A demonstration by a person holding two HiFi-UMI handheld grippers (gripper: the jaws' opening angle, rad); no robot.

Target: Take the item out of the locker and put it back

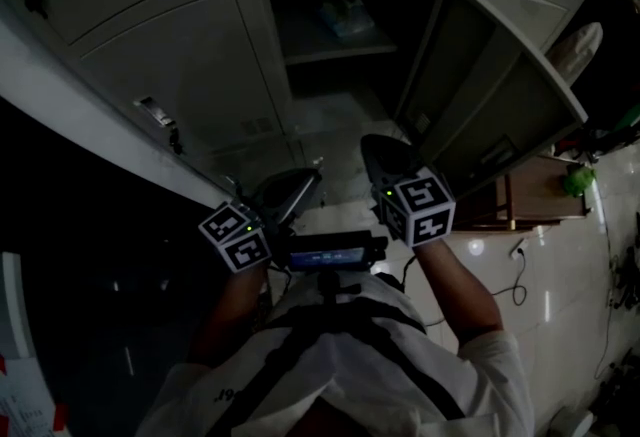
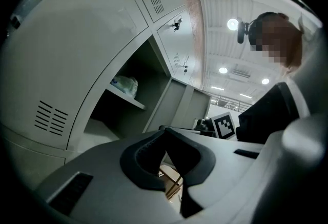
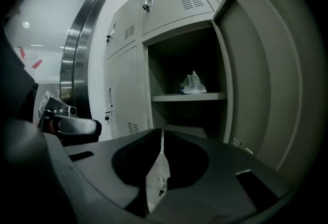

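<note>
The item, a small white and blue plastic bag (image 1: 345, 17), lies on the shelf of the open locker (image 1: 340, 50). It also shows as the bag (image 3: 193, 84) in the right gripper view and the bag (image 2: 126, 85) in the left gripper view. Both grippers hang well short of the locker, below the shelf level. My left gripper (image 1: 310, 177) has its jaws together at the tips (image 2: 165, 129) with nothing between them. My right gripper (image 1: 376, 147) is shut too, empty, its tips (image 3: 163, 130) pointing toward the locker's lower compartment.
The locker's door (image 1: 500, 95) stands swung open on the right. Closed locker doors (image 1: 180, 65) lie to the left. A wooden stool (image 1: 530, 195) and a cable (image 1: 515, 275) are on the tiled floor at right. A steel lift frame (image 3: 77, 48) is left of the lockers.
</note>
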